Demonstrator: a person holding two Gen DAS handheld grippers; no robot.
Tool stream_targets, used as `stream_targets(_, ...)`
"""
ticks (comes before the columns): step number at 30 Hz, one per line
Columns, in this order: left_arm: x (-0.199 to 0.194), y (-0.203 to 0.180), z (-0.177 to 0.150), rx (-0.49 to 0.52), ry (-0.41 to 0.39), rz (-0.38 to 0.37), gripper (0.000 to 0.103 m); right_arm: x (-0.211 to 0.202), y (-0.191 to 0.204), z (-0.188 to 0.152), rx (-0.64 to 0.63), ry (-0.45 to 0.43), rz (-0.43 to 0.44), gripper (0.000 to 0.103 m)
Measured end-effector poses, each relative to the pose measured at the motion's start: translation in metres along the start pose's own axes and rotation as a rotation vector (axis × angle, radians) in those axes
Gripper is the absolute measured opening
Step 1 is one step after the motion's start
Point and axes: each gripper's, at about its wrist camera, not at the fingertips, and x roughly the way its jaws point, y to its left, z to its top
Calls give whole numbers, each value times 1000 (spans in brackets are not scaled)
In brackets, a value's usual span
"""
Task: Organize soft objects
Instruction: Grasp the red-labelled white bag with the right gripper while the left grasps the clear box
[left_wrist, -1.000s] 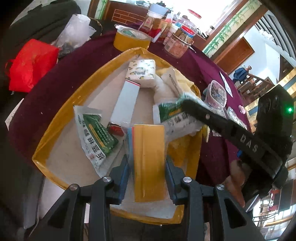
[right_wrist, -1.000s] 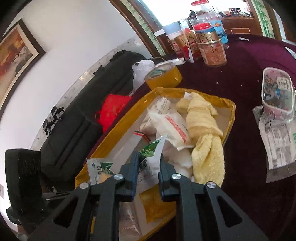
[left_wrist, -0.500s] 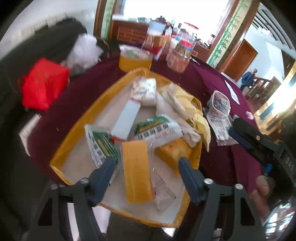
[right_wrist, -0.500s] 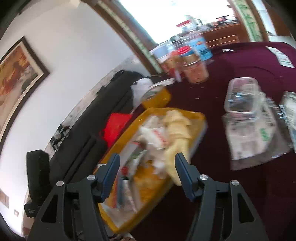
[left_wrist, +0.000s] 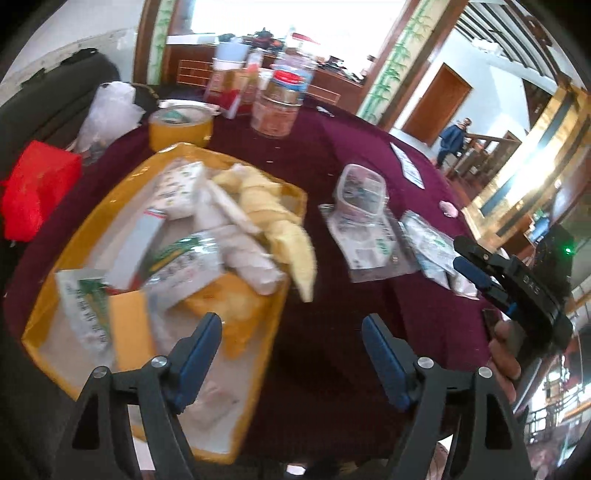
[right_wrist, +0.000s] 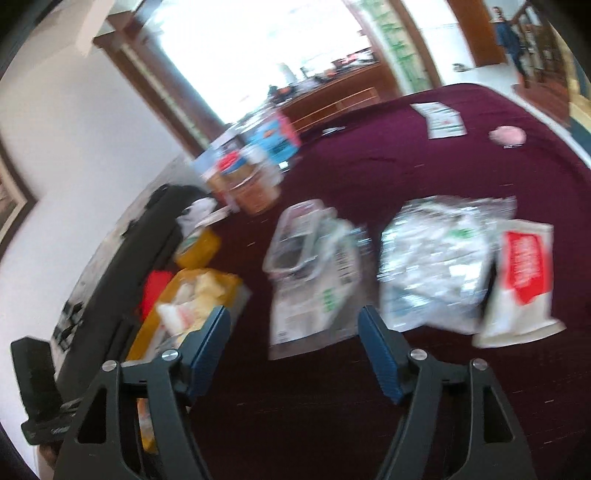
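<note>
A yellow tray (left_wrist: 70, 254) on the maroon table holds several soft packets, a yellow cloth (left_wrist: 275, 206) and a yellow packet (left_wrist: 131, 328). My left gripper (left_wrist: 291, 347) is open and empty above the tray's right edge. My right gripper (right_wrist: 295, 341) is open and empty, over loose packets on the table: a clear flat packet (right_wrist: 314, 280), a crinkly silver packet (right_wrist: 436, 258) and a white and red packet (right_wrist: 524, 280). The right gripper also shows in the left wrist view (left_wrist: 469, 258). The tray shows at the left of the right wrist view (right_wrist: 155, 325).
A clear plastic box (left_wrist: 360, 188) lies on the flat packet. A roll of yellow tape (left_wrist: 181, 125), jars (left_wrist: 279, 107) and boxes stand at the table's far side. A red bag (left_wrist: 35, 188) and a dark sofa lie left of the table.
Both grippers have opened and let go: the left of the yellow packet, the right of the green and white packet, both left in the tray. Both have swung right, toward the loose packets.
</note>
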Motion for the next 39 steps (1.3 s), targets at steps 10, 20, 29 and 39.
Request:
stream_targets(10,19,-37,-2,22,53,-88,90,-2,-65,48,132,8,-143,74)
stream_targets(20,28,-50,3,33,70,-46,90,21,-119,52,271,-8,-155,61)
stream_targets(29,48,-74,13,86,100,-32,90,24,-98,40,235,127,-210,60)
stream_targets(39,54,-85,16,106,107,-56,90,-33,-95,53,157,-39,-228,71)
